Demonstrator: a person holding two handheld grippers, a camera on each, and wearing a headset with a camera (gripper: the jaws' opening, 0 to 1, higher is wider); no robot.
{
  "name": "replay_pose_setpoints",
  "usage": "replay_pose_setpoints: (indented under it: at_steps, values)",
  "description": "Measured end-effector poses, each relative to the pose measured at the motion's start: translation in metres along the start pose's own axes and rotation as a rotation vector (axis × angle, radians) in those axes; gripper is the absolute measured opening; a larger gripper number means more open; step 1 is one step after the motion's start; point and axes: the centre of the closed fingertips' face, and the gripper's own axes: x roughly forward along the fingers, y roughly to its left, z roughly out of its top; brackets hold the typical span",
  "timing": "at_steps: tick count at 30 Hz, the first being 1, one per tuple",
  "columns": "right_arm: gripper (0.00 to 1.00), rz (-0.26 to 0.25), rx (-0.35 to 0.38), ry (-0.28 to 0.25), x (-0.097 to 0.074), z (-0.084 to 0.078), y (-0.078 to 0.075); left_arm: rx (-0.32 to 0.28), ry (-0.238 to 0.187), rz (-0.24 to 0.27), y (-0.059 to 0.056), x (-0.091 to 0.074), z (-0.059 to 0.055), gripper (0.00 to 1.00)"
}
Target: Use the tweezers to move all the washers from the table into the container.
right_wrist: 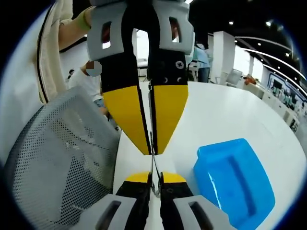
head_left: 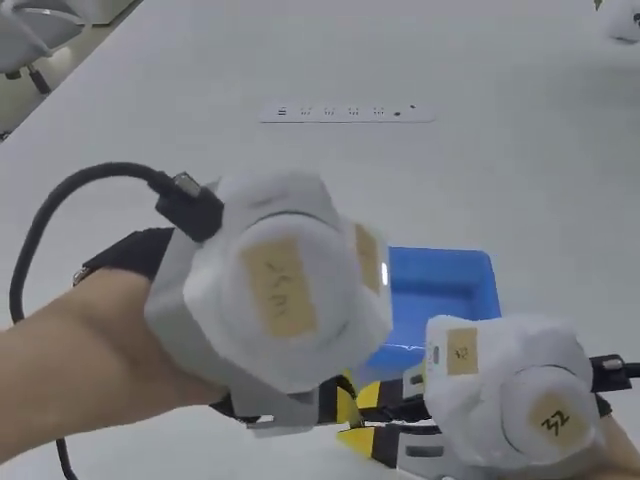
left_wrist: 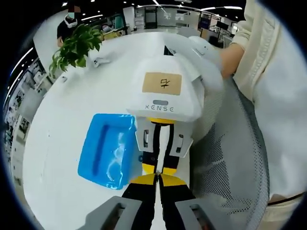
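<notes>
Left gripper (left_wrist: 157,180) and right gripper (right_wrist: 152,178) meet tip to tip, both jaw pairs pinching the tweezers (right_wrist: 153,164) beside the container (head_left: 450,275). The grip looks unsettled, and one gripper must take the tweezers before picking washers.

A broad white table (head_left: 480,180) is seen stretching far ahead, with a long power strip (head_left: 345,113) set flush into its surface at the far side. Part of an office chair (head_left: 30,40) is visible on the pale floor at the far left. A grey mesh chair (left_wrist: 230,163) is placed at the near edge of the table. A leafy green plant (left_wrist: 76,45) is stood at the table's far end. Beyond it, an open-plan office is shown, with rows of desks (left_wrist: 158,19), a white pillar (right_wrist: 223,50) and strip lights (left_wrist: 218,8) on a dark ceiling.
</notes>
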Motion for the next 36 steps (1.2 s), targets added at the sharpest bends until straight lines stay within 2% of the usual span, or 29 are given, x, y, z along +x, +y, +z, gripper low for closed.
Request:
replay_pose_setpoints:
  at_steps: [2, 5, 7, 8, 9, 10, 11, 13, 14, 15, 18, 20, 22, 24, 28, 31, 34, 36]
  values:
    - [0.02, -0.002, 0.069, -0.03, 0.0, 0.001, -0.002, -0.06, -0.044, 0.008, 0.0, -0.002, -0.001, 0.06]
    - [0.02, -0.024, 0.208, -0.08, -0.002, 0.0, -0.013, -0.169, -0.131, 0.061, 0.006, -0.008, -0.006, 0.14]
    - [0.02, -0.017, 0.273, -0.109, -0.004, 0.0, -0.017, -0.212, -0.164, 0.082, 0.007, -0.01, -0.009, 0.16]
    - [0.02, -0.011, 0.359, -0.147, -0.005, -0.001, -0.021, -0.267, -0.22, 0.117, 0.008, -0.013, -0.012, 0.19]
    - [0.02, -0.01, 0.403, -0.166, -0.006, -0.002, -0.024, -0.286, -0.234, 0.126, 0.008, -0.014, -0.012, 0.22]
    - [0.02, -0.001, 0.431, -0.178, -0.007, -0.004, -0.025, -0.343, -0.282, 0.147, 0.009, -0.017, -0.014, 0.26]
    - [0.02, 0.0, 0.447, -0.187, -0.008, -0.004, -0.026, -0.402, -0.336, 0.169, 0.009, -0.02, -0.016, 0.3]
    - [0.02, 0.0, 0.462, -0.195, -0.011, -0.005, -0.028, -0.495, -0.415, 0.209, 0.009, -0.025, -0.021, 0.36]
    - [0.02, 0.004, 0.483, -0.21, -0.013, -0.003, -0.028, -0.534, -0.449, 0.228, 0.01, -0.028, -0.023, 0.39]
    - [0.02, 0.009, 0.505, -0.232, -0.016, 0.001, -0.028, -0.594, -0.506, 0.259, 0.011, -0.032, -0.025, 0.41]
    - [0.02, 0.011, 0.522, -0.259, -0.023, 0.007, -0.03, -0.681, -0.643, 0.325, 0.014, -0.044, -0.026, 0.49]
    - [0.02, 0.007, 0.525, -0.266, -0.029, 0.011, -0.029, -0.707, -0.702, 0.385, 0.016, -0.052, -0.029, 0.56]
    - [0.02, 0.004, 0.534, -0.275, -0.034, 0.015, -0.029, -0.711, -0.724, 0.431, 0.018, -0.055, -0.032, 0.63]
    - [0.02, 0.003, 0.548, -0.282, -0.038, 0.017, -0.03, -0.685, -0.722, 0.511, 0.02, -0.06, -0.037, 0.69]
    - [0.02, -0.039, 0.566, -0.293, -0.052, 0.021, -0.037, -0.659, -0.711, 0.591, 0.022, -0.062, -0.039, 0.77]
    - [0.02, -0.074, 0.569, -0.31, -0.065, 0.026, -0.043, -0.599, -0.689, 0.693, 0.027, -0.066, -0.044, 0.81]
    - [0.02, -0.114, 0.57, -0.326, -0.078, 0.03, -0.05, -0.579, -0.659, 0.74, 0.03, -0.066, -0.047, 0.86]
    - [0.03, -0.144, 0.573, -0.338, -0.087, 0.031, -0.057, -0.575, -0.65, 0.741, 0.029, -0.062, -0.046, 0.88]
